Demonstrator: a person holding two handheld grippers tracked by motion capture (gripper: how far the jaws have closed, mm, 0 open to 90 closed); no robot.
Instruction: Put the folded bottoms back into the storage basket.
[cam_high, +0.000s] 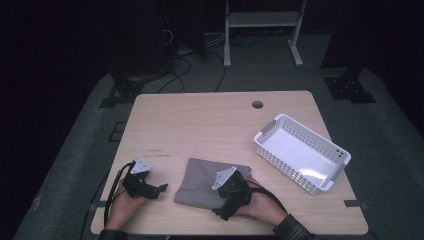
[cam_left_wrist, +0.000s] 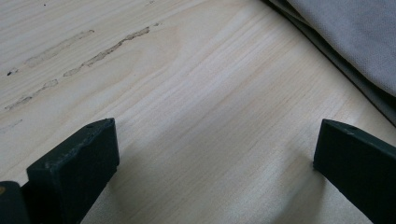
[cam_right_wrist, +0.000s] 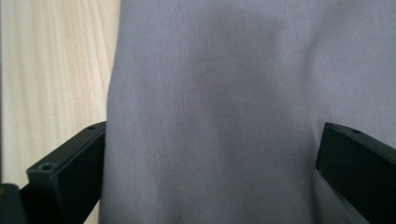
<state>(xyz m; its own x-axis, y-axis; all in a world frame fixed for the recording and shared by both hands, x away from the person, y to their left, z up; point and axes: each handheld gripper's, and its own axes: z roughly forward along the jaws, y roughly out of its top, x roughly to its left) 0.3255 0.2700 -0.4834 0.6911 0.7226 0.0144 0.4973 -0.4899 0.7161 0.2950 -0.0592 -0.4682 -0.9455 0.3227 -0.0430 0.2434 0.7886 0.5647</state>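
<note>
A grey folded cloth lies on the wooden table near its front edge. My right gripper rests over the cloth's right part, jaws wide apart. In the right gripper view the cloth spreads between the open fingers with nothing pinched. My left gripper sits on bare wood to the left of the cloth, open. In the left gripper view its fingers frame bare table, and the cloth's folded edge lies at the upper right.
A white perforated plastic basket stands empty at the table's right side. A round cable hole sits near the far edge. Scuff marks streak the wood by the left gripper. Dark floor, cables and a metal stand lie beyond the table.
</note>
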